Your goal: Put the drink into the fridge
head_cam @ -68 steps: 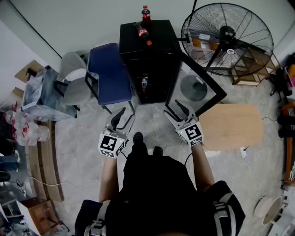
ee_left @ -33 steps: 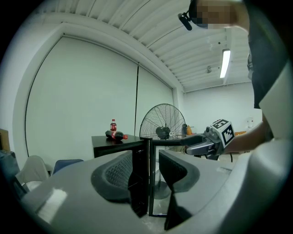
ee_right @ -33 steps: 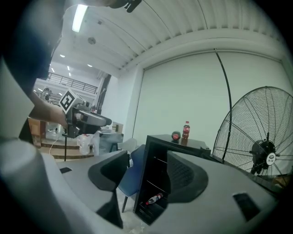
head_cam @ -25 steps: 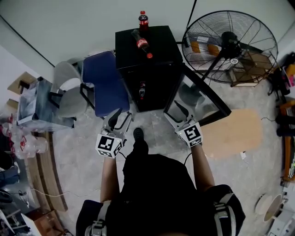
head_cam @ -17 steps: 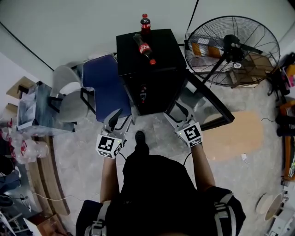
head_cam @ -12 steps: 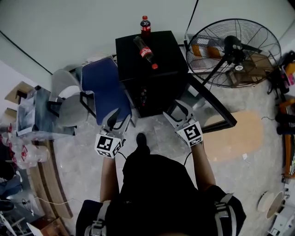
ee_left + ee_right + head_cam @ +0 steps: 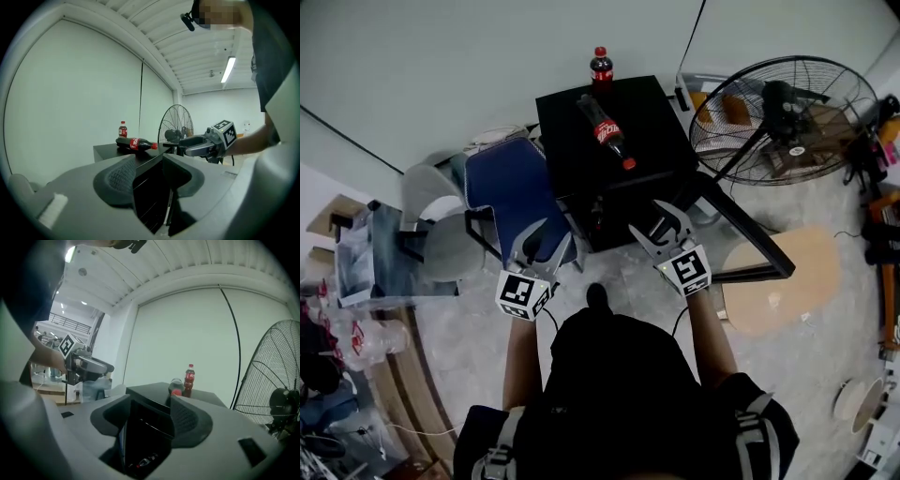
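A black mini fridge [image 7: 609,117] stands ahead with its glass door [image 7: 741,234] swung open to the right. On its top, one cola bottle [image 7: 607,131] lies on its side and a second cola bottle [image 7: 601,66] stands upright behind it. A small bottle [image 7: 143,461] lies low inside the fridge. My left gripper [image 7: 553,236] hangs open and empty before the fridge's left front corner. My right gripper [image 7: 649,217] is open and empty at the fridge opening. Both bottles on top lie well beyond the jaws in the left gripper view [image 7: 136,144] and the right gripper view [image 7: 176,386].
A blue chair [image 7: 511,197] stands close to the fridge's left side, with a grey chair [image 7: 431,202] further left. A large floor fan [image 7: 787,122] is at the right, behind the open door. A round wooden board [image 7: 778,281] lies on the floor to the right.
The person has stepped closer to the fridge. Both grippers have moved up to its front, and both have stayed open and empty.
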A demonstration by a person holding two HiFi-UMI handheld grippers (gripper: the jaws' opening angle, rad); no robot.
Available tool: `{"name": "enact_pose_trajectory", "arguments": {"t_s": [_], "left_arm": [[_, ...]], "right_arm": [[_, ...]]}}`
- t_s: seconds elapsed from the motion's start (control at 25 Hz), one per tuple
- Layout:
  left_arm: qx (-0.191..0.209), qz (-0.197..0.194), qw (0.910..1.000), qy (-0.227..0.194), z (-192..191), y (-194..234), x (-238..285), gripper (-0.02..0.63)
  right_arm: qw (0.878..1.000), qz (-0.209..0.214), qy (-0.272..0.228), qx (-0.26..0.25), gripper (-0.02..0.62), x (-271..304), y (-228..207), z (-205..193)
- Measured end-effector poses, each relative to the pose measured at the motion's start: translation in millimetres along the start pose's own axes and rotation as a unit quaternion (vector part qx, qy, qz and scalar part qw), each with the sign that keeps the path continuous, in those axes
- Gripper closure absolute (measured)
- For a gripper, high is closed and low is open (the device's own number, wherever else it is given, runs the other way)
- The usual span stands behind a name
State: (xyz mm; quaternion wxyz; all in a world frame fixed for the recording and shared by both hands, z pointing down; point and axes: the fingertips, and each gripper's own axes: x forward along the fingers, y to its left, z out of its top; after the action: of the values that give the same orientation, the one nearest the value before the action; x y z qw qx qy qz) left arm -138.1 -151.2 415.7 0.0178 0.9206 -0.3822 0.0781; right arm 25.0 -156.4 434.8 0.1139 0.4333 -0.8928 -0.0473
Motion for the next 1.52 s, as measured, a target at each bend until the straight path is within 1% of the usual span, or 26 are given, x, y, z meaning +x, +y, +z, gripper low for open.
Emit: {"name": "enact_pose_trajectory", "arguments": {"t_s": [0.28, 0.52, 0.84, 0.92, 1.04, 1.2, 1.32, 1.44, 1.52], "left_arm": [[0.002, -0.026, 0.9997, -0.002, 2, 36, 27, 0.425], [0.004, -0.044, 0.999, -0.001, -1, 54, 42, 0.425], [0.014, -0.054, 0.9984, -0.004, 3, 80, 45, 0.426], [0.015, -0.053, 0.9985, -0.005, 1, 85, 45, 0.426], [0.012, -0.053, 0.9985, -0.006, -2, 87, 44, 0.426], [0.009, -0.062, 0.998, -0.004, -4, 78, 41, 0.426], [0.008, -0.07, 0.9975, -0.002, -5, 74, 42, 0.426], [0.008, -0.071, 0.9975, -0.001, -5, 75, 45, 0.426], [0.007, -0.069, 0.9976, 0.0, -4, 78, 48, 0.426]], "right_arm": [[0.999, -0.031, -0.006, -0.002, 0.33, 37, -21, 12], [0.999, -0.047, -0.006, -0.006, 0.324, 63, -34, 20], [0.998, -0.063, 0.009, -0.011, 0.302, 91, -49, 24], [0.998, -0.066, 0.007, -0.017, 0.298, 98, -51, 29], [0.997, -0.07, 0.002, -0.019, 0.296, 104, -53, 35], [0.997, -0.068, 0.007, -0.024, 0.285, 109, -55, 37], [0.998, -0.061, 0.014, -0.023, 0.251, 117, -58, 38], [0.998, -0.061, 0.023, -0.022, 0.245, 126, -65, 37], [0.997, -0.06, 0.038, -0.015, 0.242, 134, -72, 34]]}}
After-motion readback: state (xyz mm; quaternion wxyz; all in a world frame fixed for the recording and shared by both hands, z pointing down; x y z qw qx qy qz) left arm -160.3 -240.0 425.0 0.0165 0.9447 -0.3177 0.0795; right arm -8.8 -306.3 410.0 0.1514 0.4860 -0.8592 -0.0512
